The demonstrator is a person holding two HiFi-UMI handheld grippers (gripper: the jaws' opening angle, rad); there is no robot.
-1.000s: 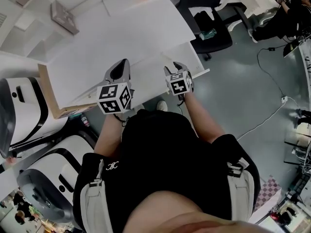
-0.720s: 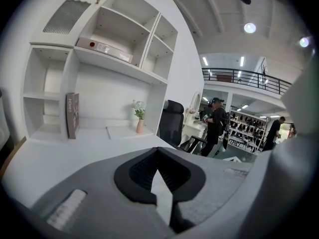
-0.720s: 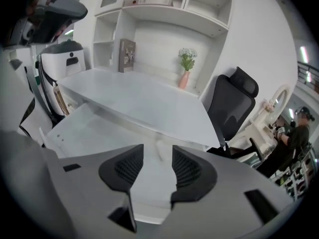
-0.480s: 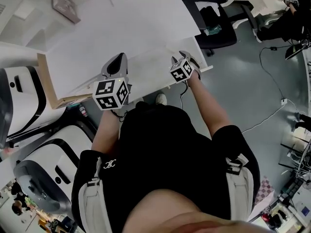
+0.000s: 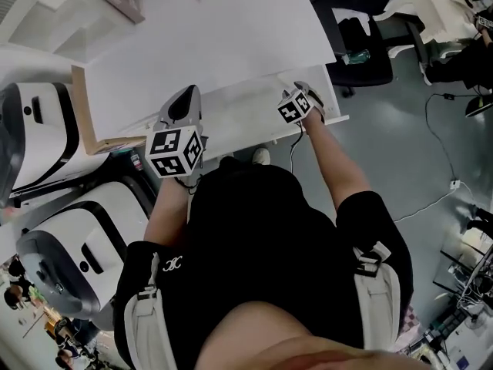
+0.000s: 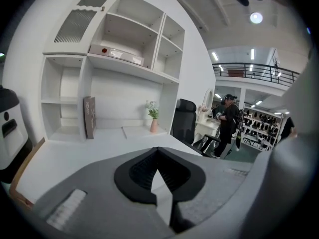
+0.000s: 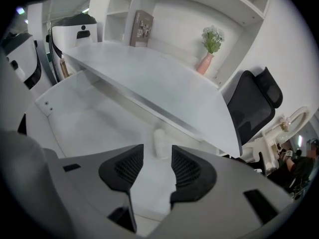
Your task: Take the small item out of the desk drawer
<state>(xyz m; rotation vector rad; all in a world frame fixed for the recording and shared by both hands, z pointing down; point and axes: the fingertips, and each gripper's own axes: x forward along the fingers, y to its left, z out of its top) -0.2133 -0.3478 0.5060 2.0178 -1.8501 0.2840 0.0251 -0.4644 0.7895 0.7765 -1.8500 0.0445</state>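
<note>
Right gripper [image 7: 156, 167]: fingers released, poised over the open drawer [image 7: 84, 126].
Small white item [image 7: 160, 142]: on the drawer floor just ahead of my fingers, near the worktop [image 7: 149, 78] edge.
Method: I lower squarely, straddle it, clench (gently).
Left gripper [image 6: 158, 176]: fingers clenched, empty.

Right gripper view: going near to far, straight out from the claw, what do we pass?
right claw, open → small white item lying on the drawer floor → desk top → pink vase with flowers at the back
</note>
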